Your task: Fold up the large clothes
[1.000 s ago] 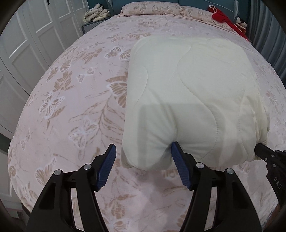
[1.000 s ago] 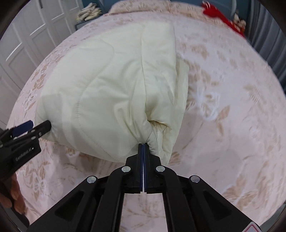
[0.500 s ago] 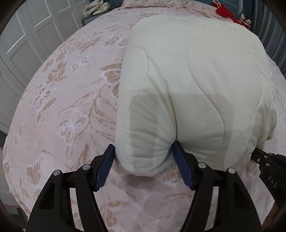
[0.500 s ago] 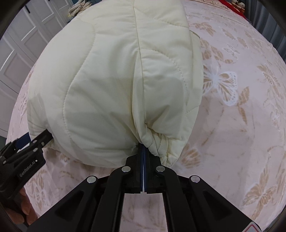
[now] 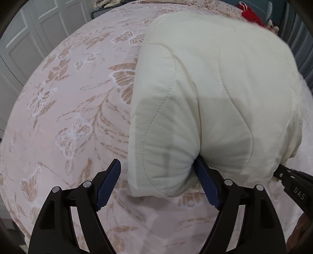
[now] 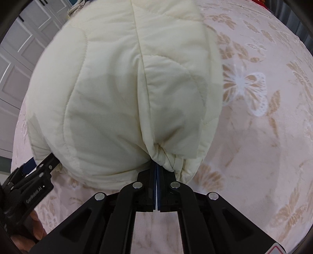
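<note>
A cream quilted padded garment lies folded into a thick bundle on the bed and fills both views; it also shows in the right wrist view. My left gripper is open, its blue pads either side of the bundle's near left corner, the right pad pressed against the fabric. My right gripper is shut on a bunched fold of the garment's near edge. Each gripper shows at the edge of the other's view.
The pink bedspread with a tan butterfly pattern covers the bed. White wardrobe doors stand to the left. A red item and light-coloured things lie by the far end of the bed.
The garment bundle has come nearer and larger in both views. The left gripper stays open around the corner; the right gripper stays shut on its fold.
</note>
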Motion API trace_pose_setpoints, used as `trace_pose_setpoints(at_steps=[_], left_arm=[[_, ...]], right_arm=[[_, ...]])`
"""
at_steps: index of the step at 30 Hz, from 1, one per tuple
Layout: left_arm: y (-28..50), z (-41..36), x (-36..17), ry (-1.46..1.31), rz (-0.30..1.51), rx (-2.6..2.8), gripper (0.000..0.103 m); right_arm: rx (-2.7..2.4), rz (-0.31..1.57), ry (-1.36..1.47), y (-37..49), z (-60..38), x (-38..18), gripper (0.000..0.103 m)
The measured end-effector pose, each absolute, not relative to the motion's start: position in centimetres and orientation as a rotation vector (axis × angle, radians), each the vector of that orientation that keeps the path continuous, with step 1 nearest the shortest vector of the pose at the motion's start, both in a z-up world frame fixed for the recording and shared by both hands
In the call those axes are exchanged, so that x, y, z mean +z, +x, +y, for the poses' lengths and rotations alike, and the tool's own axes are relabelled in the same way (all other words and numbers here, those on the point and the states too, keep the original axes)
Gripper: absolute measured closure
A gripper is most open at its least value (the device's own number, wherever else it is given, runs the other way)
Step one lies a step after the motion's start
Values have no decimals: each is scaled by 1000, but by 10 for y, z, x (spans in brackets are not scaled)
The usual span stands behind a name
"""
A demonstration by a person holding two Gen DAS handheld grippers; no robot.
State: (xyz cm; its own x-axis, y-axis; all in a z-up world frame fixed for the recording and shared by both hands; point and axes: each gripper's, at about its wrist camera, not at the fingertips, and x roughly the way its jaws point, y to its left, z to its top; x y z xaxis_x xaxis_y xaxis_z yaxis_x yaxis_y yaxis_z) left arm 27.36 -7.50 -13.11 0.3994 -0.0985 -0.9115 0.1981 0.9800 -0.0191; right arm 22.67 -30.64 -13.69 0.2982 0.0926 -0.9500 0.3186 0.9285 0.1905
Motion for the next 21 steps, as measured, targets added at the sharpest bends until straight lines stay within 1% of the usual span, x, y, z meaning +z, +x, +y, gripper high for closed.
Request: trace_pose_setpoints(at_steps=[3, 6, 9, 12, 15, 16, 17, 19, 21], left_arm=[[262, -51, -100, 26, 1110, -223, 33], [248, -37, -69, 42, 1023, -194, 35], [248, -37, -56, 59, 988, -160, 35], [259, -50, -66, 102, 1015, -144, 35], [269, -59, -83, 135, 1053, -147, 34], [270, -60, -87, 136, 1062, -152, 34], [273, -63, -94, 133, 1084, -163, 33], [274, -65, -98, 149, 1087, -157, 33], [271, -65, -94, 170, 1069, -155, 33]], right_arm=[[-132, 1185, 380, 211, -306, -101, 103], [-119, 1036, 404, 182, -308, -53, 103], [-107, 978, 409, 186, -306, -32, 103], [-118, 1015, 353, 207, -300, -43, 103], [-153, 1116, 367, 235, -305, -88, 103], [-153, 1164, 411, 243, -311, -110, 103], [-156, 1182, 445, 246, -316, -120, 103], [-156, 1186, 490, 245, -321, -124, 103], [-148, 1159, 491, 239, -320, -109, 103]])
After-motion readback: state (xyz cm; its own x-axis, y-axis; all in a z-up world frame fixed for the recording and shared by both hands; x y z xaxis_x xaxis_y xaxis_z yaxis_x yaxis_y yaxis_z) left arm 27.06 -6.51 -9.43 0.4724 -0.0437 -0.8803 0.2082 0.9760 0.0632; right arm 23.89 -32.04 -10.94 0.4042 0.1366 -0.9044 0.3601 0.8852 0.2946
